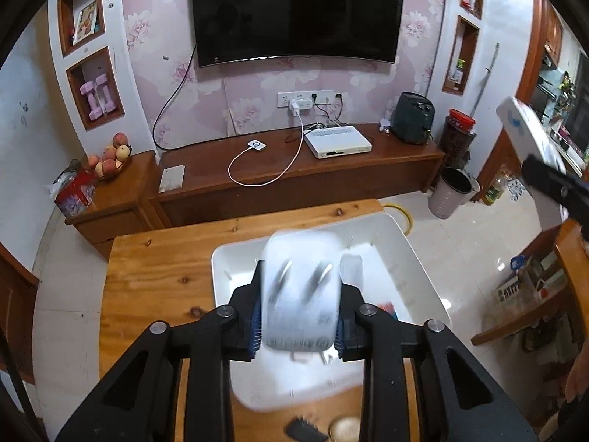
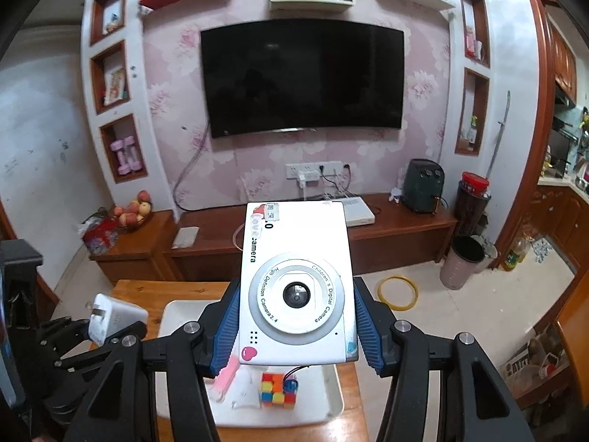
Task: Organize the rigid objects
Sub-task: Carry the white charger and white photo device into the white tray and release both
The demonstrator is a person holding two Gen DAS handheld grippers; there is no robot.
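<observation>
My left gripper is shut on a white plug charger, blurred, held above the white tray on the wooden table. It also shows in the right wrist view at lower left. My right gripper is shut on a white children's digital camera, lens facing me, held above the tray. In the tray lie a colour cube, a pink item and a white item. The camera shows at the right edge of the left wrist view.
A TV cabinet stands behind the table under the wall TV. A dark comb-like object and a round object lie on the table near me. A bin and yellow ring are on the floor to the right.
</observation>
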